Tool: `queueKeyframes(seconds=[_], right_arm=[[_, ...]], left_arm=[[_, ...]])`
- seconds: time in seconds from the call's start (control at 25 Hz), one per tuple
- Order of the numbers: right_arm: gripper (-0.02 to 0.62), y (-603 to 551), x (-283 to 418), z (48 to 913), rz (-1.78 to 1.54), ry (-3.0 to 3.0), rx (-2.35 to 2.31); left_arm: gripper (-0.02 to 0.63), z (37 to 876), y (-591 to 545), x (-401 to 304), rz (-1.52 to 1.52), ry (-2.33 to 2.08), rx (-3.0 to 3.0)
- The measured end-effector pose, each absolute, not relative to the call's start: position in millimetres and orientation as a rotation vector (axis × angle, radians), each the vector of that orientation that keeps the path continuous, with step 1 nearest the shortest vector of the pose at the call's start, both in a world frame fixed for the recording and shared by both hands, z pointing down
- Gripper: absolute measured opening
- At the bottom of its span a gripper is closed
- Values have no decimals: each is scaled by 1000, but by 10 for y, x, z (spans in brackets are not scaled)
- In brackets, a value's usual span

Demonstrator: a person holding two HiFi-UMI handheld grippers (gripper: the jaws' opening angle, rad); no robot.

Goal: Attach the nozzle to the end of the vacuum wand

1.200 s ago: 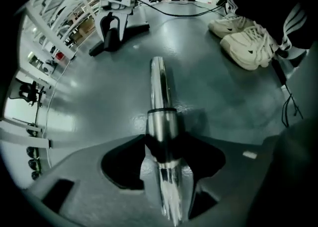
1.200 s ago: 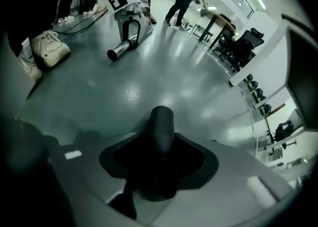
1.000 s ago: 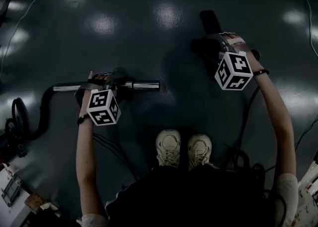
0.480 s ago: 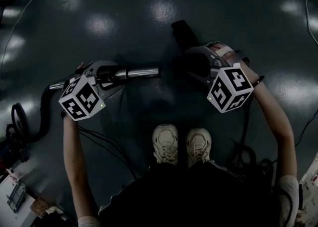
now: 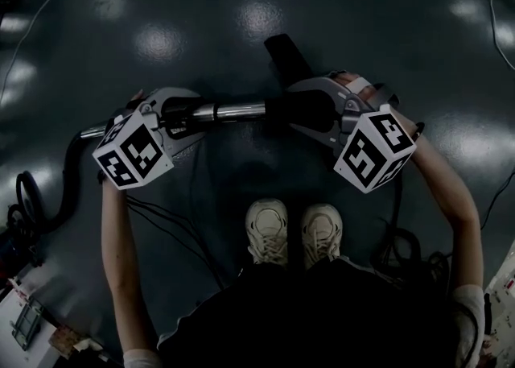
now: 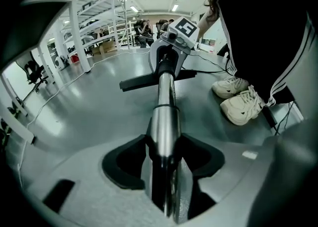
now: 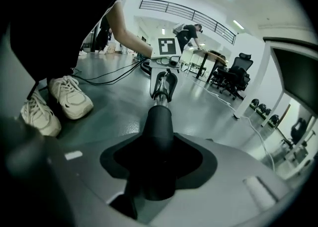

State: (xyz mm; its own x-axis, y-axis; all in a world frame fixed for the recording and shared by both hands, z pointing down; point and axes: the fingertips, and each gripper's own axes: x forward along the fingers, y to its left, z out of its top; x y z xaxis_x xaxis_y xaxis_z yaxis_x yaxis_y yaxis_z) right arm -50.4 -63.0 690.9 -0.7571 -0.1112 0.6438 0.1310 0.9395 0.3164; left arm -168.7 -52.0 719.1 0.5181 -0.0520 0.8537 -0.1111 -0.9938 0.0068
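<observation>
wand point(image 5: 229, 110): axis left-right, tip rightward | nozzle point(image 5: 291, 109): in line, facing tip

wand point(image 5: 229, 110) left, nozzle point(image 5: 306, 109) right, end to end

1. Vacuum wand point(image 5: 229, 110): polished chrome tube that steps down to a narrower section toward its free end. It lies roughly level, running left to right in the head view, and is clamped between the jaws of my left gripper point(image 6: 164, 146).

2. Nozzle point(image 5: 302, 109): matte black, with a round neck widening to a flat head that angles away from me. My right gripper point(image 7: 156, 156) pinches the neck. The neck is in line with the wand, its mouth meeting the wand's free end. I cannot tell whether it is fully seated.
</observation>
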Motion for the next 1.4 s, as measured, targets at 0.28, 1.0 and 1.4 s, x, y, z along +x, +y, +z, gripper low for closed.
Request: queueKeyframes(seconds=[0.28, 1.0, 1.4], right_arm=[[186, -649, -600, 6967, -398, -2297, 98], [70, -1178, -630, 6324, 19, -2594, 463], [6, -2156, 319, 5736, 459, -2642, 1681]], left_arm=[[222, 7244, -525, -1723, 1605, -113, 2668], [59, 5852, -1225, -1188, 244, -941, 2929], [3, 5429, -1744, -1553, -339, -1755, 2600]])
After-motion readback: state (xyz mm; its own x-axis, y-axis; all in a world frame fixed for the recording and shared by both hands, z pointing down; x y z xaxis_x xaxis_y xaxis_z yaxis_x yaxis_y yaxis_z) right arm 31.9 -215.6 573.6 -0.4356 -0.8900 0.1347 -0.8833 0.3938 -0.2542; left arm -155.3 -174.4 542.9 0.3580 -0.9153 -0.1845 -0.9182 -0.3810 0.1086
